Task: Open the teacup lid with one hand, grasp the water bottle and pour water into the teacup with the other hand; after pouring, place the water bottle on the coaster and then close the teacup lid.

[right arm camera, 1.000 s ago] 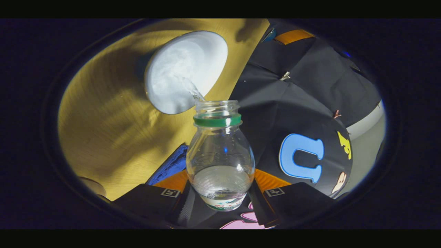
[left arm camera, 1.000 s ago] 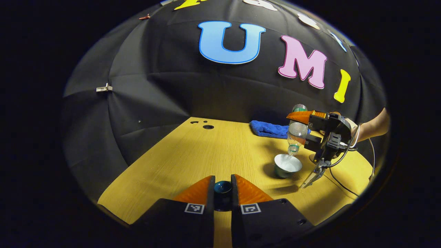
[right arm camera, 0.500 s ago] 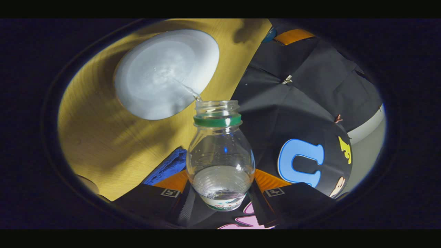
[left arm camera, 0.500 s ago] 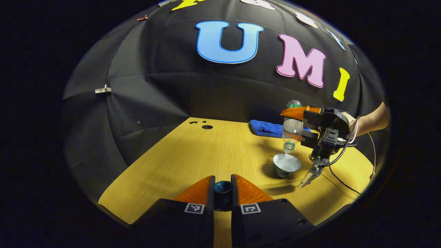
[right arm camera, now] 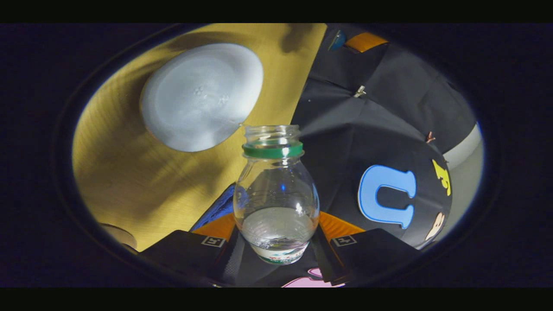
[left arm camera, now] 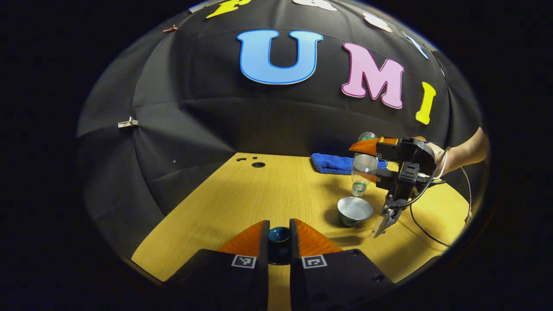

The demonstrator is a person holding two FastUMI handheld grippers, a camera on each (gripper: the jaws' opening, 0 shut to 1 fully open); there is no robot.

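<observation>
At six o'clock in the left gripper view, the left gripper (left arm camera: 279,242) has its two orange fingers (left arm camera: 246,240) clenched on the teacup lid (left arm camera: 279,234), a small dark teal piece pinched between them, held above the near edge of the wooden table (left arm camera: 242,198). Farther out, toward four o'clock, the teacup (left arm camera: 354,210) stands uncovered on the table, its pale inside turned up. Just above it the water bottle (left arm camera: 362,167) hangs neck-down and tilted, its open mouth at the cup's twelve o'clock and clear of the rim. The right gripper (left arm camera: 371,160) grasps the bottle by its body, an orange finger showing on the near side; a hand (left arm camera: 436,157) and forearm come in from three o'clock, with a black cable trailing over the table. Beyond the bottle, a folded blue cloth (left arm camera: 335,163) lies by the far edge of the table, and small dark holes (left arm camera: 258,164) sit in the tabletop toward eleven o'clock.

Down at six o'clock in the right gripper view, the same gripper (right arm camera: 276,233) presses both orange fingers (right arm camera: 341,226) on the water bottle (right arm camera: 275,194), which holds a little water near its base and has a green ring under the open neck. Past the mouth, at ten o'clock, the teacup (right arm camera: 201,97) shows water inside, with small bubbles on the surface.
</observation>
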